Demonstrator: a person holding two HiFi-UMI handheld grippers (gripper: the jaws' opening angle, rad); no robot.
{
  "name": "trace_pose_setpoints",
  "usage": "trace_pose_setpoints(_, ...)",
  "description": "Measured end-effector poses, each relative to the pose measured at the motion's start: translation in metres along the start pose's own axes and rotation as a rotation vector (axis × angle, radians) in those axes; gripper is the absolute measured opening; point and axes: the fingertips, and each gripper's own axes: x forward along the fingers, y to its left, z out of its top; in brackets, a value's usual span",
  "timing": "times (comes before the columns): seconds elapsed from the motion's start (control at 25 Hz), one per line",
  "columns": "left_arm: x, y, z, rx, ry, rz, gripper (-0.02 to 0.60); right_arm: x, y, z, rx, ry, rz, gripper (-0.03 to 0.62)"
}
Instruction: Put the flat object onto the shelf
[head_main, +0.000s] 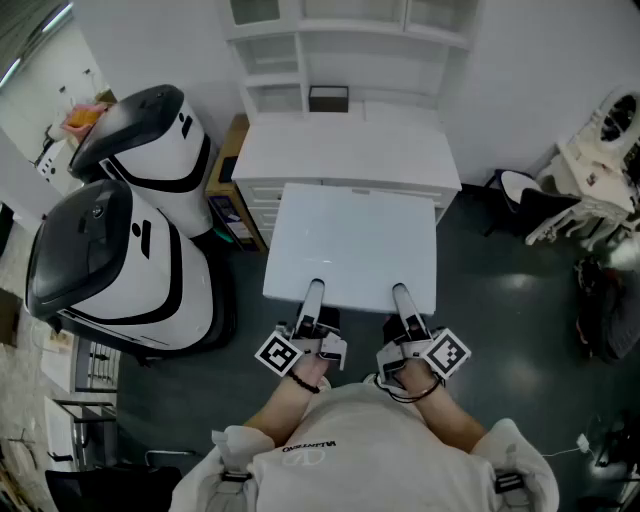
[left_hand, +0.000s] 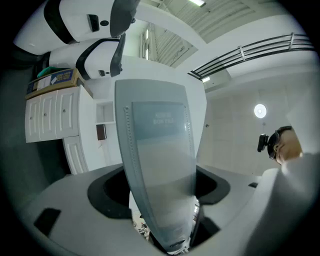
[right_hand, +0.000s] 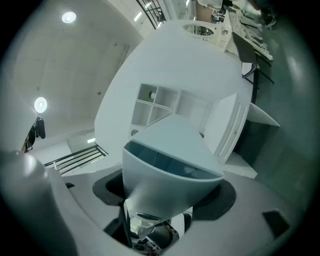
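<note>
The person holds the board (head_main: 350, 235), a plain white rectangle, in the air in front of their chest with both tools. The left tool (head_main: 316, 292) is clenched on the board's near edge, left of the middle, with 1 long white jaw lying on top of the board. The right tool (head_main: 401, 295) grips the same edge right of the middle in the same way. The 2 tools sit side by side but apart, each with its marker cube toward the person.

The board lies roughly flat over the dark floor (head_main: 500, 330). In the head view its far edge overlaps the front of the white counter (head_main: 350, 150), which has drawers. Whether board and counter touch cannot be told. The board is not yet on the shelf (head_main: 340, 40), a white unit of open cubbies that stands on the back of the counter. A small dark box (head_main: 328, 98) sits in 1 low cubby.

Each gripper view shows a grey jaw face filling the middle, with white surface just behind it.

To the left of the counter stand 2 large white-and-black machines (head_main: 120, 260), 1 behind the other.
</note>
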Motion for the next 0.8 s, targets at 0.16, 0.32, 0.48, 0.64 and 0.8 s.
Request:
trace_pose_setpoints(0.16, -0.002, 0.001, 0.005, -0.002, 0.003, 0.001, 0.342, 0.003, 0.004, -0.004, -0.004, 0.0, 0.01, 0.353)
trace_pose_setpoints(0.32, -0.004, 0.001, 0.016, -0.009, 0.005, -0.005, 0.342, 0.007, 0.007, -0.013, 0.008, -0.019, -0.008, 0.365)
trace_pose_setpoints(0.48, -0.006, 0.003, 0.031, -0.01, 0.019, -0.015, 0.342, 0.016, 0.016, -0.024, -0.018, -0.021, 0.007, 0.365)
trace_pose_setpoints(0.64, -0.007, 0.005, 0.046, -0.011, 0.03, -0.027, 0.342, 0.026, 0.022, -0.034, -0.044, -0.026, 0.01, 0.364)
trace_pose_setpoints(0.8, -0.007, 0.01, 0.056, -0.026, 0.028, -0.015, 0.342, 0.032, 0.021, -0.043, -0.027, -0.029, -0.012, 0.364)
